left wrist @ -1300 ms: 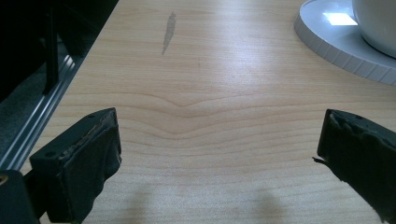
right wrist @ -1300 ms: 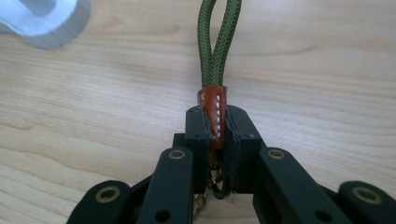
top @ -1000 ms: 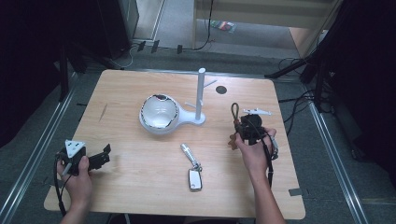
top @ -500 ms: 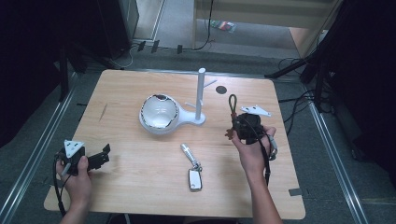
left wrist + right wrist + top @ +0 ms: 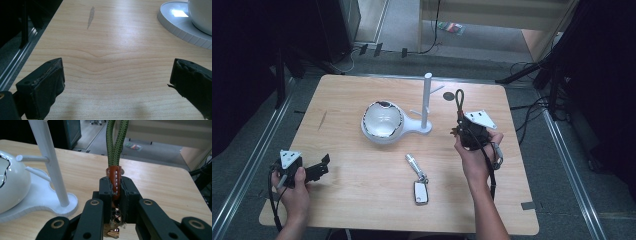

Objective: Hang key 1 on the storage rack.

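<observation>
A green cord loop [image 5: 459,100] with a brown leather wrap [image 5: 115,181] stands upright out of my right gripper [image 5: 462,127], which is shut on the wrap just right of the white stand. The cord [image 5: 113,142] rises past the top of the right gripper view, and metal key parts [image 5: 113,230] hang below the jaws. The stand's pole [image 5: 427,100] has side pegs [image 5: 31,158]; its base [image 5: 417,127] carries a white bowl [image 5: 382,120]. My left gripper [image 5: 319,167] rests open near the front left edge, fingers [image 5: 45,87] wide apart over bare wood.
A key fob with a metal piece [image 5: 418,185] lies on the wooden table [image 5: 337,100] in front of the stand. The stand's white base rim [image 5: 180,25] is far ahead of the left gripper. Cables and dark floor surround the table.
My right gripper has shifted slightly left toward the stand, still holding the cord keychain upright. The left gripper has stayed in place.
</observation>
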`<state>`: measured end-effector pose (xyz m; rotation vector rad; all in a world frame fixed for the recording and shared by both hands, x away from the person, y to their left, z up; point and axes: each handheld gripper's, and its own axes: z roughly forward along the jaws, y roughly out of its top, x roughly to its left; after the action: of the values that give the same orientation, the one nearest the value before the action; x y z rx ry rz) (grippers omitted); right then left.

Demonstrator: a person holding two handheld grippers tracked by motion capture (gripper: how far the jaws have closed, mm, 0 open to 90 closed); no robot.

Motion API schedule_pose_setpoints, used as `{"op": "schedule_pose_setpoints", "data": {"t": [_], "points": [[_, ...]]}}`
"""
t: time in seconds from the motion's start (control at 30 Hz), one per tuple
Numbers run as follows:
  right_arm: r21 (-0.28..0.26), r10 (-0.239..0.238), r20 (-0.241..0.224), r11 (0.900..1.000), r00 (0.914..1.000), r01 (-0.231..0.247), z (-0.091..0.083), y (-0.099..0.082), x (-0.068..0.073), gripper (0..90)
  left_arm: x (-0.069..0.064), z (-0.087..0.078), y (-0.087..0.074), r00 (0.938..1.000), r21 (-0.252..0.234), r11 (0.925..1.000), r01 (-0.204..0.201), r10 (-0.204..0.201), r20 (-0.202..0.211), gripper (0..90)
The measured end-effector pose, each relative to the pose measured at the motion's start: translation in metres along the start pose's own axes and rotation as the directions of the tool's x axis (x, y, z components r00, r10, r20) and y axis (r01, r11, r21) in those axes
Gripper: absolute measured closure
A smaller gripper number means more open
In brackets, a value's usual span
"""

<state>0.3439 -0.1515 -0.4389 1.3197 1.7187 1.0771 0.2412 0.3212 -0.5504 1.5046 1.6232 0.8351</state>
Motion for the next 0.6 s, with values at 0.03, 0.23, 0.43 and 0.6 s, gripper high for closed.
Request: {"op": "schedule_pose_setpoints", "data": {"t": [0.03, 0.23, 0.43, 0.6], "points": [[-0.006, -0.001, 0.006, 1.0000, 1.0000, 0.001, 0.001, 0.000, 0.002, 81.7, 0.000, 0.000, 0.000, 1.0000, 0.000, 1.0000, 0.000, 0.000, 0.000, 0.0], [-0.023, -0.029, 0.026, 0.9993, 0.9992, 0.030, 0.010, 0.001, 0.011, 81.7, 0.000, 0.000, 0.000, 1.0000, 0.000, 1.0000, 0.004, -0.004, 0.002, 0.0], [-0.032, -0.033, 0.029, 0.9989, 0.9990, 0.034, 0.014, 0.004, 0.018, 81.6, 0.000, 0.000, 0.000, 0.9999, 0.000, 0.9999, 0.011, -0.011, 0.004, 0.0], [-0.039, -0.051, 0.029, 0.9979, 0.9983, 0.052, 0.015, 0.010, 0.024, 81.6, 0.001, 0.000, 0.000, 1.0000, 0.004, 1.0000, 0.007, -0.007, 0.005, 0.0]]}}
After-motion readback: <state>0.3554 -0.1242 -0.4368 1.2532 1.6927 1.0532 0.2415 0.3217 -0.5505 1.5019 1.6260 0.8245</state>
